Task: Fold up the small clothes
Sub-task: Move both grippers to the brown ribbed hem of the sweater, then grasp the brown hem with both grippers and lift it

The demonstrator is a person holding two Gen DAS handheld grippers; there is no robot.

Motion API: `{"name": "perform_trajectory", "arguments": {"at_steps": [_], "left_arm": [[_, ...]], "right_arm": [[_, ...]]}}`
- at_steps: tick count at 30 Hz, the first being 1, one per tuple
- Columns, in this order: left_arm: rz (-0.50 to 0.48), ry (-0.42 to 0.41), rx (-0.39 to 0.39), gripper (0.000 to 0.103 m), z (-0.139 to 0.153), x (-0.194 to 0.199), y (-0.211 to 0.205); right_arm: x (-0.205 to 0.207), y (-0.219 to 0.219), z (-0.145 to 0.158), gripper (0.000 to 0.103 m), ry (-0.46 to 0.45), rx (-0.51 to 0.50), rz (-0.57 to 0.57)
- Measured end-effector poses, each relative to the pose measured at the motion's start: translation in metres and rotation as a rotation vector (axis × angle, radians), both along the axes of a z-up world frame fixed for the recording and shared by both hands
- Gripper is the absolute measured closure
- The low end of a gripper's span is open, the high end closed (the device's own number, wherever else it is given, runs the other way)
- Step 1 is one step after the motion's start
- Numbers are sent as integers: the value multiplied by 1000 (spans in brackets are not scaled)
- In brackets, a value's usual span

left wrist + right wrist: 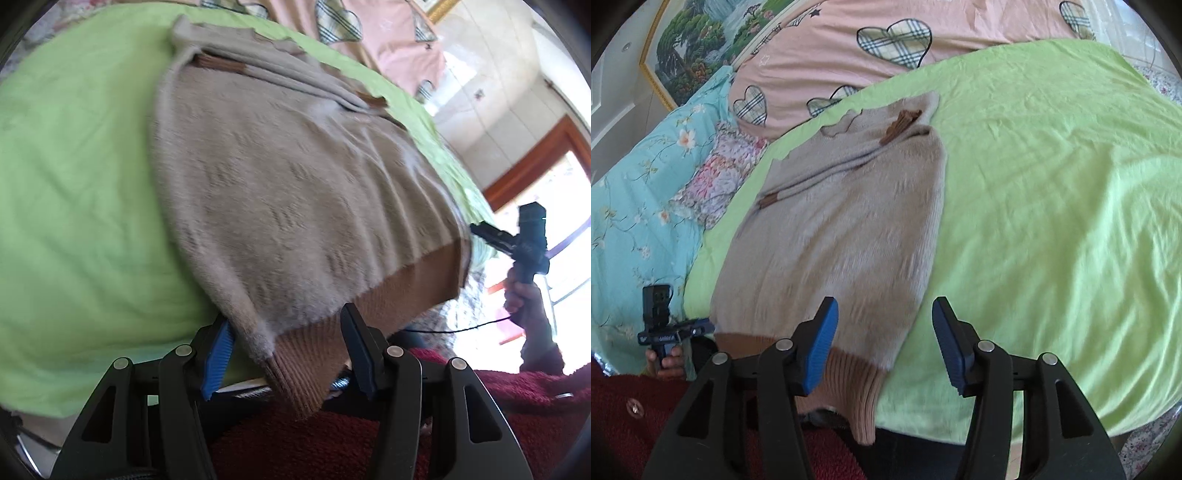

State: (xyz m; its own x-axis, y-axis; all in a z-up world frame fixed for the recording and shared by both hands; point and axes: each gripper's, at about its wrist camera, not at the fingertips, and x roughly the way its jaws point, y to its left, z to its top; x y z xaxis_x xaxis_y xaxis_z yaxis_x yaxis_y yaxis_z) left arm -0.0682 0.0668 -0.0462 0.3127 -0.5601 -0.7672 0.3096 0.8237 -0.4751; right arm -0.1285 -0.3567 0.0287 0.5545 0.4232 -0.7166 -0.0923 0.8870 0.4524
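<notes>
A beige knit sweater point(288, 177) with a brown ribbed hem point(306, 362) lies flat on a green blanket point(74, 206), its sleeves folded across the far end. My left gripper point(286, 332) is open, its fingers on either side of the hem's left corner, which hangs over the bed edge. My right gripper point(884, 325) is open around the hem's right corner point(857, 384) of the same sweater point(842, 229). Each gripper shows in the other's view, the right one point(480, 230) and the left one point(698, 326), both at the hem's corners.
A pink duvet with plaid hearts point(886, 40) and a blue floral pillow point(631, 199) lie beyond the green blanket point(1052, 184). The person's dark red sweater point(332, 443) is close below the grippers. A framed painting point(698, 40) hangs behind.
</notes>
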Motion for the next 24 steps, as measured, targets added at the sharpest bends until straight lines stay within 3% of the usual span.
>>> {"name": "perform_trajectory", "arguments": {"at_steps": [4,8,10,12,17,22,24], "left_arm": [[-69,7,12,47,-3,-1,-12],[-120,15,18,52,-6,0,-24],[-122,16,23,64,-7,0,-23],[-113,19,38,93,-11,1,-20],[-120,-67,68,96,1,-12,-18],[-100,-144,16,97,22,-20,-7],[-72,-163,-16,97,31,-21,0]], "right_arm": [[-3,17,-14,49,36,7,99],[0,27,-22,50,13,80,102],[0,29,-25,73,11,96,102],[1,30,-31,92,30,100,99],[-22,0,-15,94,-24,162,22],[-27,-4,-9,94,-40,208,34],[-26,-2,-1,94,-90,254,50]]}}
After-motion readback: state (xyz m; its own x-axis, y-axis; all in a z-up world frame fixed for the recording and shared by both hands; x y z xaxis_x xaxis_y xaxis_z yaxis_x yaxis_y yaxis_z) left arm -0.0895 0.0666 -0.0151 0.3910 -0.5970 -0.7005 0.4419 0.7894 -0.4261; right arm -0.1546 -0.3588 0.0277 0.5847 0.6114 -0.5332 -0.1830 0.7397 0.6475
